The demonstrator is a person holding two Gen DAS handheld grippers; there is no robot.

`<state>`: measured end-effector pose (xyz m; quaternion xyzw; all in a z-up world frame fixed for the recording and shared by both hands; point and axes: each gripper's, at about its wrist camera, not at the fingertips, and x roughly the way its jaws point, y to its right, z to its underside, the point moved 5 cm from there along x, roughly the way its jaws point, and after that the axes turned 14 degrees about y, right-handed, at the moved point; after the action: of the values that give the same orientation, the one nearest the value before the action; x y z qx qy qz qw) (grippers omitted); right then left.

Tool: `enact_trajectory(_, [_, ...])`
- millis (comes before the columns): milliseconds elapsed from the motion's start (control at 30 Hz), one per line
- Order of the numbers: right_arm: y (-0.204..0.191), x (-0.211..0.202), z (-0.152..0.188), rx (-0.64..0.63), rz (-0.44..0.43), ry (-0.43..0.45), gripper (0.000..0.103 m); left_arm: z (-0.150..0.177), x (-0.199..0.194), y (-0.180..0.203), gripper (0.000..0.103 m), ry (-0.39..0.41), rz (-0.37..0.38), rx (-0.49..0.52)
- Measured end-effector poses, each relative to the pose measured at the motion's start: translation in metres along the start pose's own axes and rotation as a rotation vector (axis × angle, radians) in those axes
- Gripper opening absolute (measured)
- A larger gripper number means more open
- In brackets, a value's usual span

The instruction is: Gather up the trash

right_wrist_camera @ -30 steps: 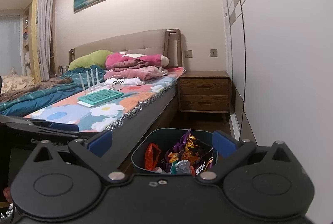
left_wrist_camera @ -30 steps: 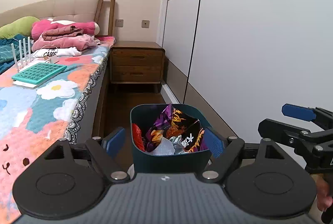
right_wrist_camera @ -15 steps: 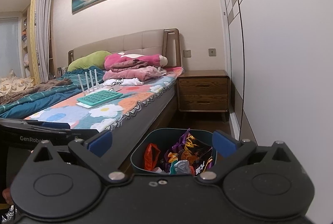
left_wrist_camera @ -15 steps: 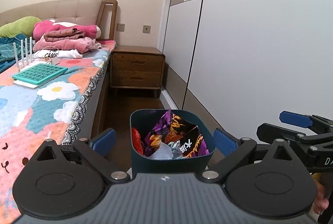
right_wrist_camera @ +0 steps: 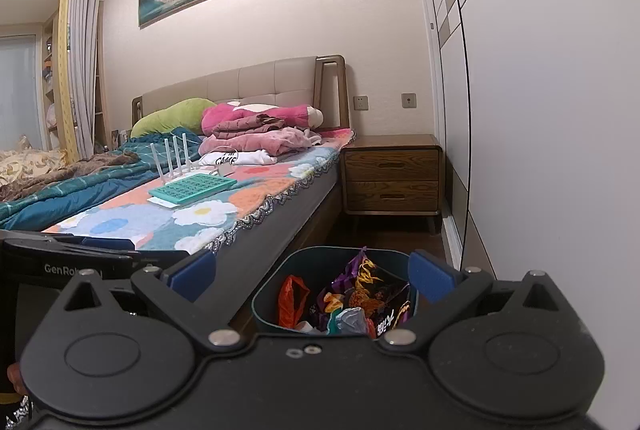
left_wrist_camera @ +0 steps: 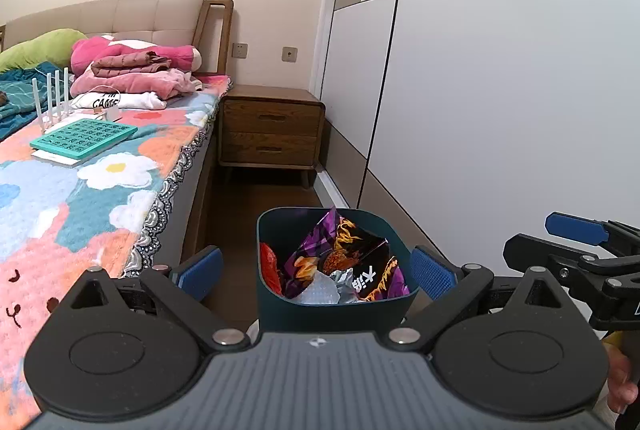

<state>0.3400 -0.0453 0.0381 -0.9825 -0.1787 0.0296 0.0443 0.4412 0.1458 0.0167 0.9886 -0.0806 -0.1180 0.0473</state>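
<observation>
A dark teal trash bin stands on the floor between the bed and the wardrobe, holding a purple snack bag, a red wrapper and crumpled white and silver wrappers. My left gripper is open and empty, its blue pads either side of the bin and nearer to me. My right gripper is also open and empty, above the same bin. The right gripper also shows at the right edge of the left wrist view.
The bed with a floral blanket lies on the left, carrying a teal tray, a white router and folded clothes. A wooden nightstand stands behind the bin. White wardrobe doors line the right side.
The left gripper has opened wider and drawn up and back from the bin. The right gripper has barely moved.
</observation>
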Motion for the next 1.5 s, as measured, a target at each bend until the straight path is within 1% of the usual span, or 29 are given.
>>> enact_trajectory(767, [-0.0006,0.0015,0.0009,0.016,0.005,-0.004,0.103,0.0026,-0.0021,-0.0026,0.101,0.003,-0.026,-0.011])
enact_trajectory(1233, [-0.005,0.0025,0.0034,0.023,0.009,-0.003,0.103,0.0039,-0.0054,-0.0022,0.101,0.025,-0.033,-0.002])
enact_trajectory(1500, [-0.0082,0.0052,0.0096,0.033,0.019,-0.017,0.103,0.0051,-0.0026,-0.0082,0.101,0.04,-0.068,-0.01])
